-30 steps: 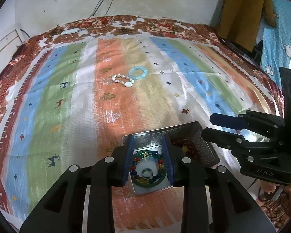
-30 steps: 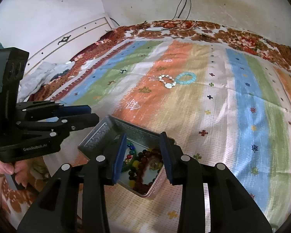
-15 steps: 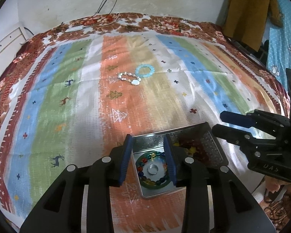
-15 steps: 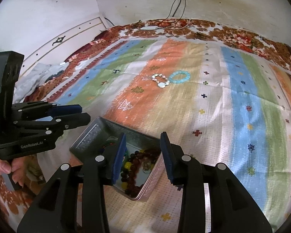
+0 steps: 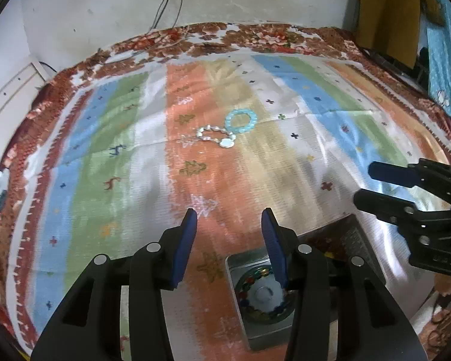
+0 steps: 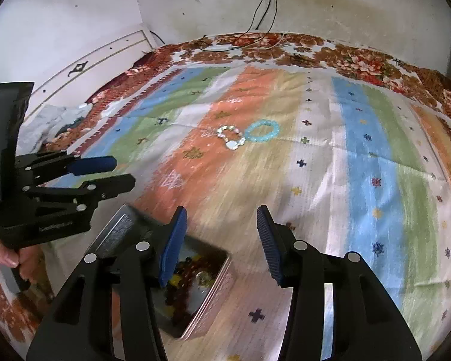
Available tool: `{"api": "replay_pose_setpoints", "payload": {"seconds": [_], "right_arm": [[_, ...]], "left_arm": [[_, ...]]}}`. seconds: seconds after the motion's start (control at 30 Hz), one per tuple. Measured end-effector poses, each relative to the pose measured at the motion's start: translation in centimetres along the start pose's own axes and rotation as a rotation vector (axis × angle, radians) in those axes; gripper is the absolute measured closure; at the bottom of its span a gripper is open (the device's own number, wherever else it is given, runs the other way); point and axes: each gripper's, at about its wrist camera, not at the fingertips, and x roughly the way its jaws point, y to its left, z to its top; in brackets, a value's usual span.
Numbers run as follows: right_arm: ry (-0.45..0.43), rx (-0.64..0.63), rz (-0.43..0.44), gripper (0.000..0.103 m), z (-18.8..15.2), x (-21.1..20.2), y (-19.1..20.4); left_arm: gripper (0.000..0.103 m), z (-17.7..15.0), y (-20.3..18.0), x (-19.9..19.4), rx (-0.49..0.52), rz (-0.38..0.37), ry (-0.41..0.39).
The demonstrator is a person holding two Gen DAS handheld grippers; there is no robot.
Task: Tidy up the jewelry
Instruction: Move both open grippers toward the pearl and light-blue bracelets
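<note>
An open metal tin (image 5: pixel 353 234) (image 6: pixel 121 231) lies at the near edge of the striped bedspread, holding beaded bracelets (image 5: pixel 263 296) (image 6: pixel 185 276). A pale blue bead bracelet (image 5: pixel 240 120) (image 6: pixel 262 131) and a white pearl bracelet (image 5: pixel 215 135) (image 6: pixel 230 137) lie touching each other mid-bed, far ahead. My left gripper (image 5: pixel 229 230) is open and empty, above the tin's left side; it also shows in the right wrist view (image 6: pixel 117 171). My right gripper (image 6: pixel 222 228) is open and empty, above the tin's right side; it also shows in the left wrist view (image 5: pixel 365 185).
The striped bedspread (image 5: pixel 120 180) covers a bed against a white wall. Cables (image 6: pixel 264 3) hang from a wall socket onto the far edge. A brown garment (image 5: pixel 385 12) and blue cloth hang at the right. A white headboard (image 6: pixel 105 57) runs along the left.
Both grippers have lifted and tilted forward, away from the tin, which now sits lower in both views. The two bracelets on the bed have not moved.
</note>
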Motion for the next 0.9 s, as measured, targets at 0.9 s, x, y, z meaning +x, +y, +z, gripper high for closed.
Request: {"api": "replay_pose_setpoints", "payload": {"seconds": [0.9], "right_arm": [[0.029, 0.018, -0.077, 0.046, 3.6, 4.9, -2.5]], "left_arm": [[0.043, 4.7, 2.6, 5.2, -0.023, 0.047, 0.014]]}}
